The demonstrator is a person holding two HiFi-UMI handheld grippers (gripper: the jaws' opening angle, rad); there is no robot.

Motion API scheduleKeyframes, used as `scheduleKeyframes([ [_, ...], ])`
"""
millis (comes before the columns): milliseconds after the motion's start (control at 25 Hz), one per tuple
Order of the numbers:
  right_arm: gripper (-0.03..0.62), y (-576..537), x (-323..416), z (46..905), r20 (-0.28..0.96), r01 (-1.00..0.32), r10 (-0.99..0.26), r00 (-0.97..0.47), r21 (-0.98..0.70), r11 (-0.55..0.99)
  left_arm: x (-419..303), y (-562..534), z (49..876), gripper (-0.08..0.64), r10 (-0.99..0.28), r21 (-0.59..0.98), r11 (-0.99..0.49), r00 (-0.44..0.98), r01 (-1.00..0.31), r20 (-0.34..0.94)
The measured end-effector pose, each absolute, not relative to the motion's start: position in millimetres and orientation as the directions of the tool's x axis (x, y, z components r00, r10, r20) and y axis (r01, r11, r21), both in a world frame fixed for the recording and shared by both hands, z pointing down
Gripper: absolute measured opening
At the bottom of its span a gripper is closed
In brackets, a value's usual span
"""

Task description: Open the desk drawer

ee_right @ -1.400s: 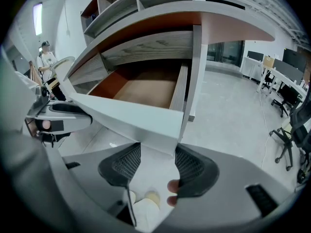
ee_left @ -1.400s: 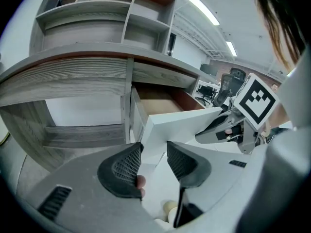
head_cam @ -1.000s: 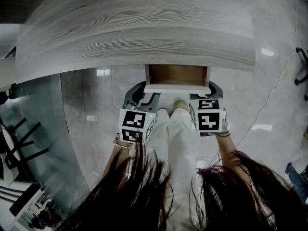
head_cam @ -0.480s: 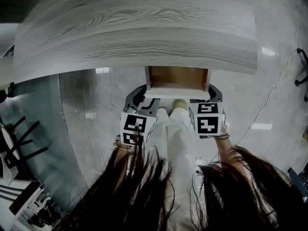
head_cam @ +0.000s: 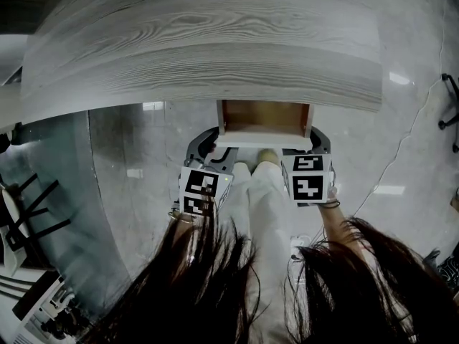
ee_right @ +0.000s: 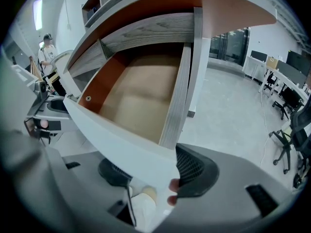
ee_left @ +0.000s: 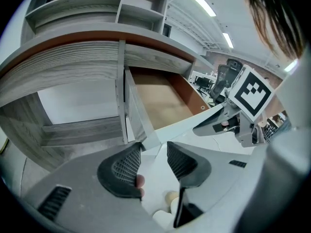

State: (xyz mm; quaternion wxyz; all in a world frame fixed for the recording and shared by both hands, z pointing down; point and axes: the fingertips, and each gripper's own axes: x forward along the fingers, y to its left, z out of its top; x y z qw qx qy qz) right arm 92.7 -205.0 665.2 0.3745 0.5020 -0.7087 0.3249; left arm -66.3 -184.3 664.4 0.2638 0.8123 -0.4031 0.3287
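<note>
Seen from above, the drawer (head_cam: 264,117) stands pulled out under the desk (head_cam: 201,49), with the left gripper (head_cam: 209,149) and right gripper (head_cam: 315,140) at its front corners. In the left gripper view the jaws are apart and hold nothing; the drawer's front corner is just at their tips. In the right gripper view the jaws are wide apart and the drawer front lies across the gap, unclamped.

the drawer (head_cam: 264,117) stuck out from under the table (head_cam: 201,49), my left claw (ee_left: 149,161) and right claw (ee_right: 153,173) at its front corners.
</note>
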Motion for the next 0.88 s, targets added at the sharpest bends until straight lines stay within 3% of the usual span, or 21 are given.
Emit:
scheduleKeyframes([
  [880, 0.227, -178, 95, 673, 0.879, -0.974, -0.445, -0.171, -0.082, 0.211, -56, -185, 640, 0.153, -0.49, 0.168, -0.558, 0.486, -0.813, 0.724],
])
